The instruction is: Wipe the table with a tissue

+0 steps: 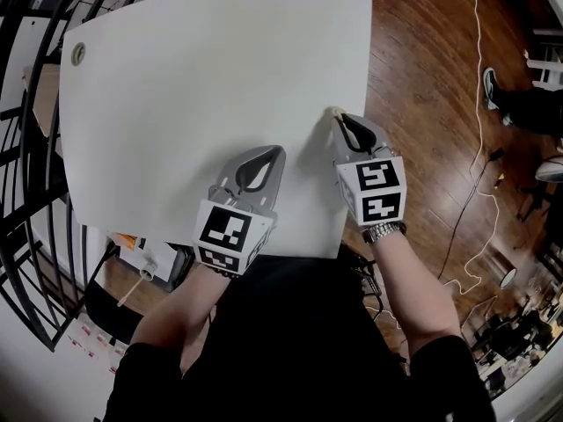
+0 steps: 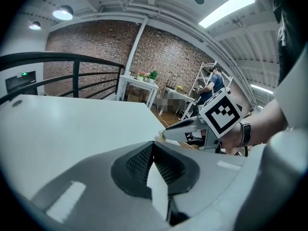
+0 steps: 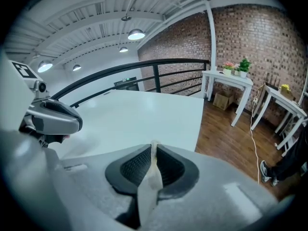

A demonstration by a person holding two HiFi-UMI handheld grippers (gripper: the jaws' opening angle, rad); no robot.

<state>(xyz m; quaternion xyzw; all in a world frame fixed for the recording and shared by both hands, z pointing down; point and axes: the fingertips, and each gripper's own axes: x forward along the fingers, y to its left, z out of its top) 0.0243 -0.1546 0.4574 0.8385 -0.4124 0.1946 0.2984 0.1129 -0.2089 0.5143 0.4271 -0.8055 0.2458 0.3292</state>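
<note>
Hovering near tabletop (image 1: 211, 77) front edge: left gripper (image 1: 274, 155), jaws together, apparently empty. Farther, at right edge: right gripper (image 1: 341, 118) clamped on tissue (image 1: 334, 111). Risk: little tissue protrudes, so wiping drag may tear it or pull it free.

left gripper (image 1: 274, 155): over the table (image 1: 176, 77), near edge
right gripper (image 1: 343, 120): table's right edge
tissue (image 1: 334, 111): in right gripper's jaws, same edge
</note>
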